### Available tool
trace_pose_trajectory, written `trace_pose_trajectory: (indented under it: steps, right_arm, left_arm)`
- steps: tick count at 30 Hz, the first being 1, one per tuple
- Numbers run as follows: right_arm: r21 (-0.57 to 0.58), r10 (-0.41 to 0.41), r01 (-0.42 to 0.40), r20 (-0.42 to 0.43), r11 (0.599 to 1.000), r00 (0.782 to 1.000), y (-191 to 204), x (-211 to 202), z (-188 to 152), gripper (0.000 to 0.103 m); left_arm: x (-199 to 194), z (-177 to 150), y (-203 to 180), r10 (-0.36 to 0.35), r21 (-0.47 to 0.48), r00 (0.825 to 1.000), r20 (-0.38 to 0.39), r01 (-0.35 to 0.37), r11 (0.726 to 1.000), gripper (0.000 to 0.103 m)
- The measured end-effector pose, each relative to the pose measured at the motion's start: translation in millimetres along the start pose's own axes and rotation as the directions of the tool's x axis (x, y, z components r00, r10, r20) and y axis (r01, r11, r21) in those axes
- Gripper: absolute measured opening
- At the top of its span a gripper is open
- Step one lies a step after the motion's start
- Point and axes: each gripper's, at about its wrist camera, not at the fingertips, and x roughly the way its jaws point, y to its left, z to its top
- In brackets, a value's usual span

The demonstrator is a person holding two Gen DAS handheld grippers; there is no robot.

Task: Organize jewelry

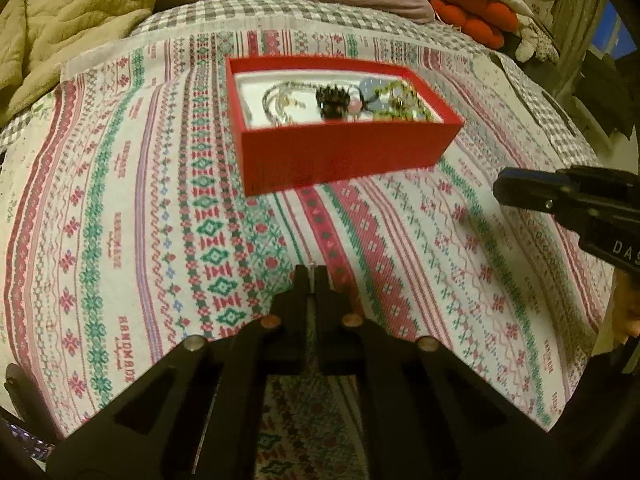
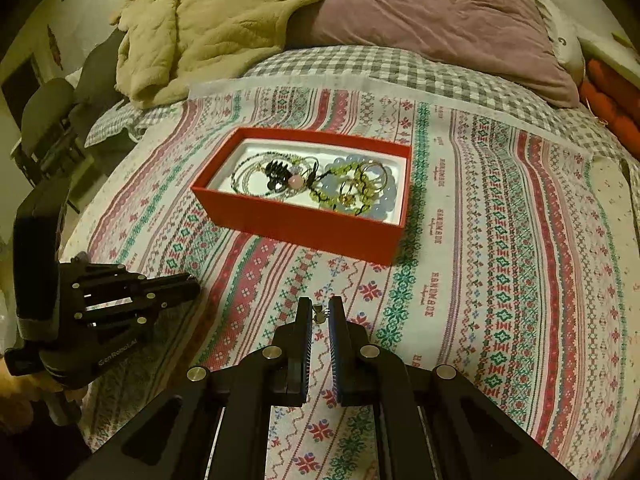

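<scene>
**Both grippers pinched shut over the patterned cloth, jewelry box sitting further back**

Nearest the lens in the right wrist view is the right gripper (image 2: 320,314), matte black fingers with ribbed blue pads, closed down on a tiny metallic piece (image 2: 319,314), maybe an earring or a charm, too small to tell. The left gripper (image 1: 311,276) is closed tight, fingers nearly touching; something thin and pale sits at the tips, but I can't tell if it's actually holding anything. Both hover over a woven cloth (image 1: 140,240) with red, green and pink cross-stitch-style bands, spread on a bed with a grey checked sheet (image 2: 360,64).

Further back on the cloth sits the red box (image 2: 304,224), rectangular, cardboard-looking, with a white liner. Inside is a tangle: beaded bracelets (image 2: 360,188) in green and pale blue, thin chains, a black claw clip (image 2: 276,174) and a pink bead. Behind are a fuzzy beige blanket (image 2: 200,20) and a mauve pillow (image 2: 440,12).
</scene>
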Motion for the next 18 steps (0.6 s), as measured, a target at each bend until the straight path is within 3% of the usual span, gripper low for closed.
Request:
trace_pose_trajectory:
  steps: [18]
  right_arm:
    - [0.076,0.028,-0.036,0.102,0.996,0.994,-3.5,-21.1,39.1,0.008]
  left_arm:
    - [-27.3,55.6,-6.6,0.028,-0.026,0.989,0.142,-0.024,0.999,0.003]
